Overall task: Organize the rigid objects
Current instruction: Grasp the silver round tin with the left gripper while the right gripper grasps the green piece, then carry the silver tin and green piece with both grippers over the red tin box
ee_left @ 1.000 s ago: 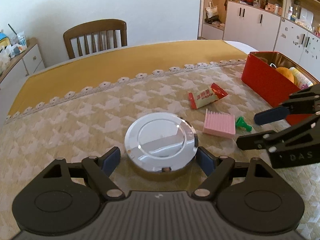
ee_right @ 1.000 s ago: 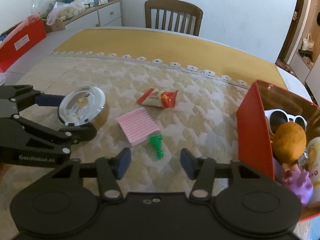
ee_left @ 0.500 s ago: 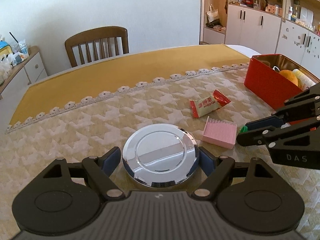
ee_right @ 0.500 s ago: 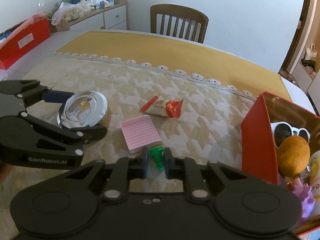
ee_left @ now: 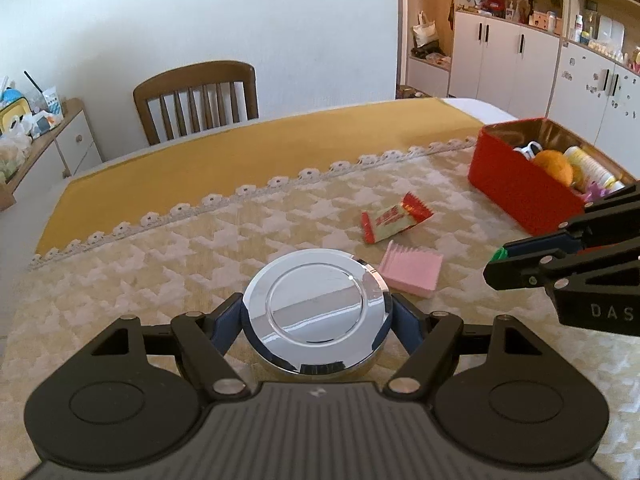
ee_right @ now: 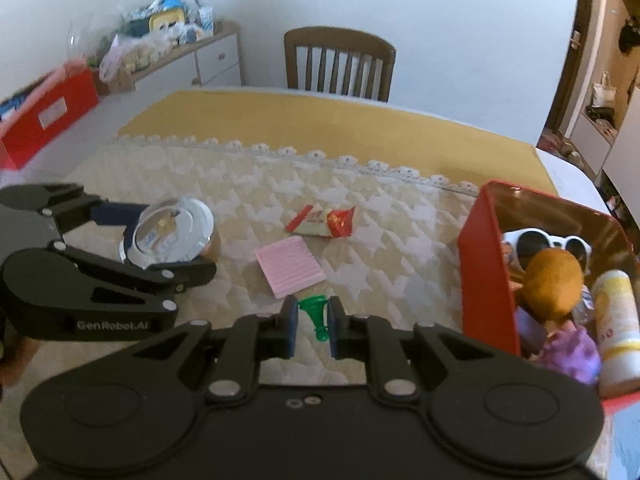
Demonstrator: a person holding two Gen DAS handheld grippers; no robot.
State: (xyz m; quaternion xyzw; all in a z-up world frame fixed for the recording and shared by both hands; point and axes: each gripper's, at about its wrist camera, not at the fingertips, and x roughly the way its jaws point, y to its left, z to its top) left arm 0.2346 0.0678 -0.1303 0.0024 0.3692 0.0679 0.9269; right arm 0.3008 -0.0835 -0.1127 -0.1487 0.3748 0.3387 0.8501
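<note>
My left gripper [ee_left: 316, 316] is shut on a round silver tin [ee_left: 316, 314], which it holds just above the patterned tablecloth; both also show in the right wrist view, the gripper [ee_right: 160, 248] and the tin [ee_right: 170, 234]. My right gripper [ee_right: 313, 320] is shut on a small green plastic piece [ee_right: 316, 316] and holds it lifted off the table. A green tip [ee_left: 499, 255] shows between its fingers in the left wrist view. A pink ridged pad [ee_right: 289, 266] and a red-and-white snack packet [ee_right: 324, 222] lie on the cloth between the grippers.
A red open box [ee_right: 482, 264] stands at the right, holding white sunglasses, an orange ball, a purple toy and a yellow bottle. A wooden chair [ee_left: 196, 100] stands behind the table. A sideboard with clutter [ee_right: 172, 56] is at the far left.
My right gripper closed on the green piece and lifted it. My left gripper closed on the silver tin and raised it slightly.
</note>
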